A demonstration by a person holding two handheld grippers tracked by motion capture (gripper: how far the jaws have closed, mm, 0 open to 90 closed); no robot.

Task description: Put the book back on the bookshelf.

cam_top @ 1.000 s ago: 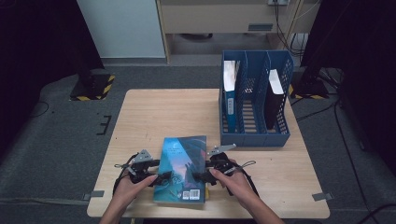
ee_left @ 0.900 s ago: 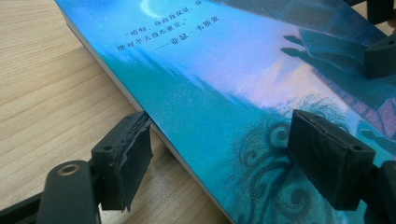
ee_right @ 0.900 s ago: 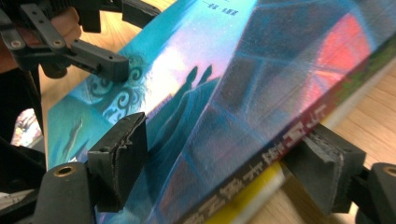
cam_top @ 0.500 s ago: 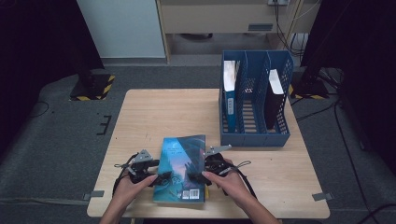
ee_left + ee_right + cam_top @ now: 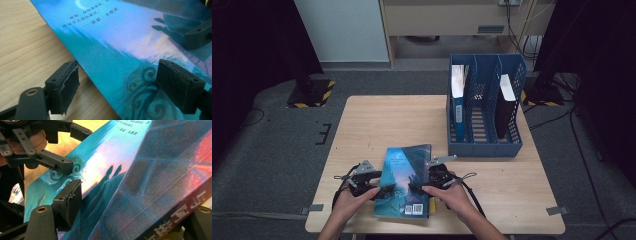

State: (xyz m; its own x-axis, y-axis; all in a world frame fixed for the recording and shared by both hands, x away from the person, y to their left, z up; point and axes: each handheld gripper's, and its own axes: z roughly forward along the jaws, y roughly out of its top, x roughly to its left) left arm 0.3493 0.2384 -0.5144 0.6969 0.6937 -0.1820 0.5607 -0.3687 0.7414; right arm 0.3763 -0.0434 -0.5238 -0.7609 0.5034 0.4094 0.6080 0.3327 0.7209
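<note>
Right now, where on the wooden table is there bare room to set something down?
The wooden table is bare across its far-left half, bordered by the blue slotted file rack and the teal paperback book. A strip in front of the rack is free too. The near middle is crowded: both grippers flank the book.

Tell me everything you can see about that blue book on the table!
The book is a thick paperback with a glossy blue-teal cover, swirls, pale sky, small white print and a barcode. It lies closed near the front edge of the wooden table. The left gripper straddles its left edge, and the right gripper straddles its spine side, where the spine looks dark red.
</note>
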